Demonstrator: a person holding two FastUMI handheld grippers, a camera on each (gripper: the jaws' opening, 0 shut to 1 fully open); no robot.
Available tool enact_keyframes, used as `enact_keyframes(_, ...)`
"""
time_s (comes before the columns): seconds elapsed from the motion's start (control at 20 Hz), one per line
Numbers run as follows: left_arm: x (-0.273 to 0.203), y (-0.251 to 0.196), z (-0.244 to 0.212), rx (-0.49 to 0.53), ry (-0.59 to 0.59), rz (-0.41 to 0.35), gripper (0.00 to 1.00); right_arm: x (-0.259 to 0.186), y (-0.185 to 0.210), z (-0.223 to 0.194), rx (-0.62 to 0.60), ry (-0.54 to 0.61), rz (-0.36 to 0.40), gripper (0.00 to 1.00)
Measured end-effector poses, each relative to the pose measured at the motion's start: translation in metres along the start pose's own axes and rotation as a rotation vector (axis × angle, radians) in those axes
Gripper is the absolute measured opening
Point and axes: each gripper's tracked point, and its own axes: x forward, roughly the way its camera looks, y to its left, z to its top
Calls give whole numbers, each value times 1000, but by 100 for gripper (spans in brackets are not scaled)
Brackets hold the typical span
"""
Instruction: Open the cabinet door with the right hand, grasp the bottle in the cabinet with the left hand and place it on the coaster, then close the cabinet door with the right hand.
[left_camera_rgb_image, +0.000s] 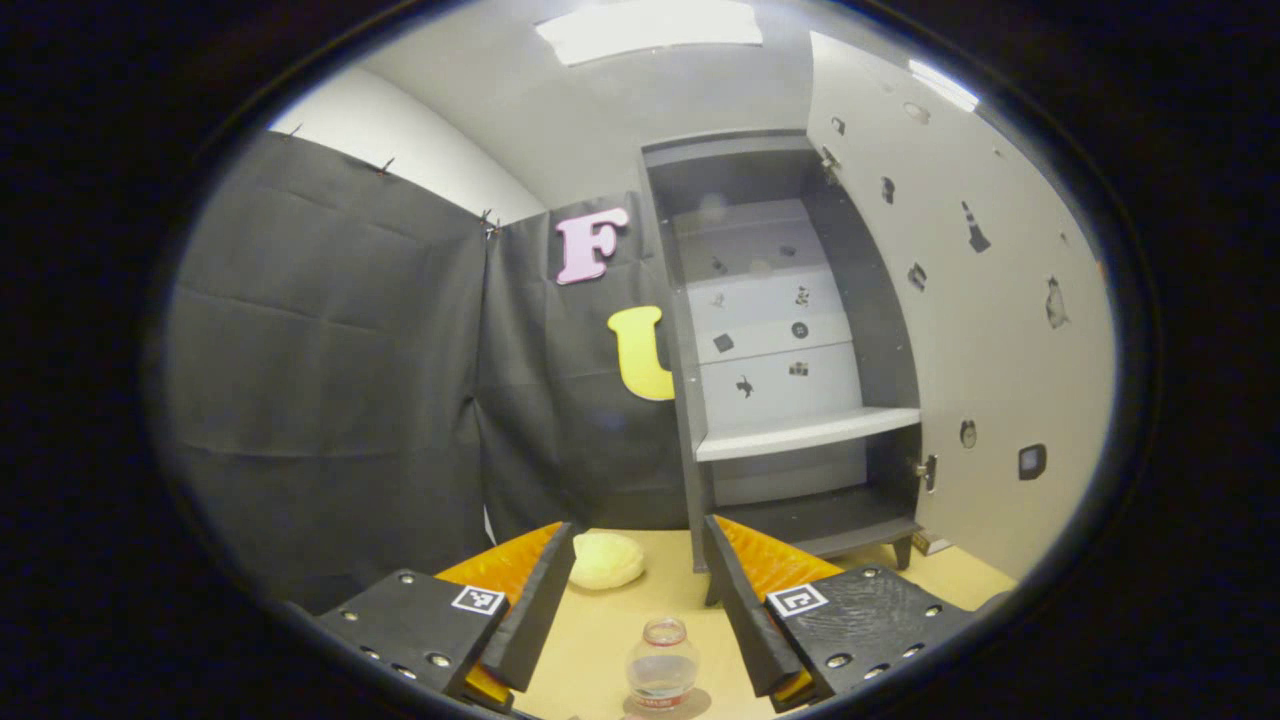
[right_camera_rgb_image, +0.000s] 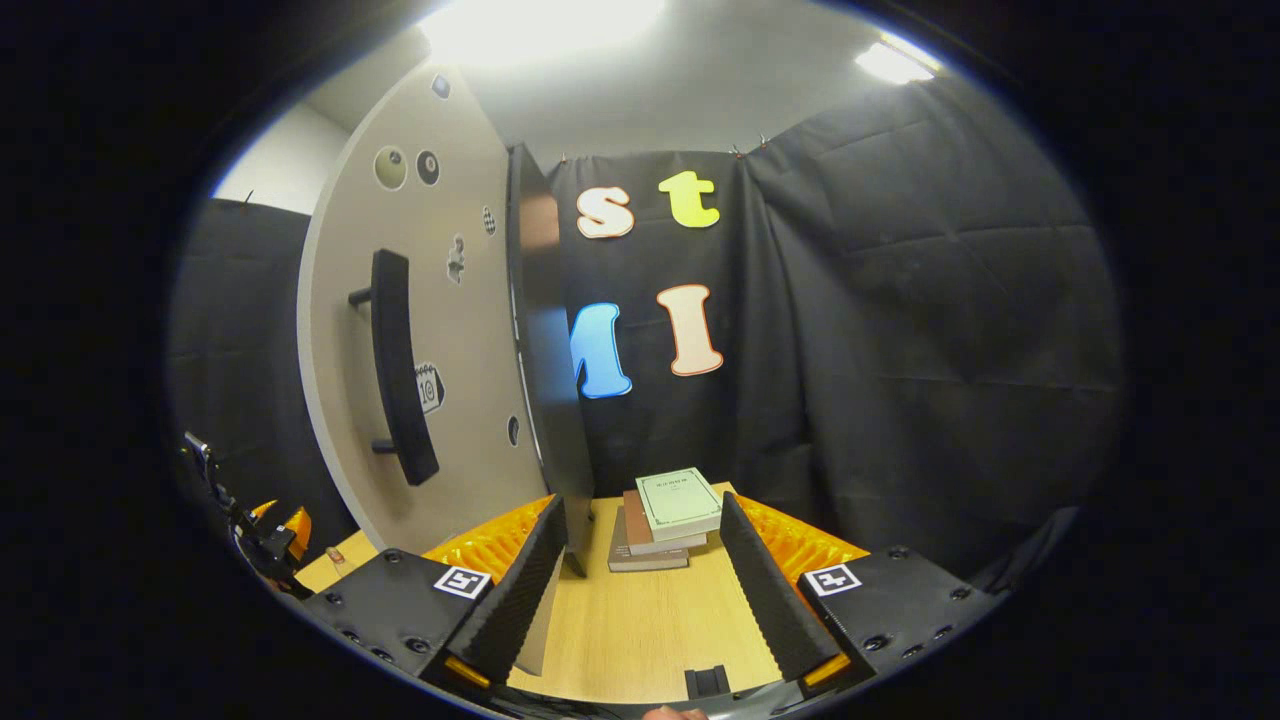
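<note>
Bottle (left_camera_rgb_image: 661, 668) stood upright on coaster (left_camera_rgb_image: 690, 706) between spread fingers of left hand-held gripper (left_camera_rgb_image: 640, 600), untouched. Beyond, cabinet (left_camera_rgb_image: 790, 350) with door (left_camera_rgb_image: 990, 330) swung open. Right hand-held gripper (right_camera_rgb_image: 640, 580) gaped empty near door handle (right_camera_rgb_image: 398, 365); books (right_camera_rgb_image: 665, 520) farther on tabletop (right_camera_rgb_image: 640, 640).

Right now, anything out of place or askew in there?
Nothing spilled or damaged. The bottle stands upright on the table between the open left gripper fingers, capless. The cabinet door hangs open. The stack of books is slightly fanned.
</note>
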Motion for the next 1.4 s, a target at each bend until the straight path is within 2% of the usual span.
enact_keyframes(0.1, -11, 3, 30, 1, -14, -7, 80, 3, 2, 7, 20, -2, 16, 100)
enact_keyframes(0.15, -17, 7, 42, 4, -17, -1, 77, 4, 3, 12, 21, -8, 22, 98)
enact_keyframes(0.3, -32, 13, 66, 16, -5, 1, 80, 5, 4, 27, 9, -42, 9, 98)
enact_keyframes(0.75, -40, 52, 87, -41, -3, -25, 77, 2, 56, 54, -14, -82, 24, 98)
enact_keyframes(0.8, -39, 61, 86, -40, -3, -20, 80, 0, 59, 54, -29, -82, 16, 98)
enact_keyframes(0.95, -37, 78, 81, -46, -3, -34, 77, -5, 74, 51, -58, -77, -10, 97)
enact_keyframes(1.0, -36, 84, 80, -43, -4, -36, 80, -6, 73, 52, -73, -87, -30, 92)
enact_keyframes(1.05, -35, 91, 78, -39, -2, -36, 77, -7, 74, 54, -86, -91, -54, 92)
enact_keyframes(1.1, -33, 98, 76, -36, 2, -35, 80, -8, 74, 55, -98, -93, -75, 96)
enact_keyframes(1.15, -33, 101, 74, -37, 4, -37, 77, -9, 76, 55, -113, -95, -94, 96)
enact_keyframes(1.2, -29, 106, 74, -46, 3, -43, 80, -10, 77, 55, -127, -96, -111, 96)
enact_keyframes(1.25, -28, 112, 74, -56, -1, -52, 80, -10, 78, 56, -139, -98, -128, 92)
enact_keyframes(1.35, -25, 122, 74, -68, -6, -62, 77, -10, 79, 56, -149, -103, -157, 92)
enact_keyframes(1.4, -24, 127, 72, -70, -5, -65, 80, -12, 81, 56, -148, -103, -169, 96)
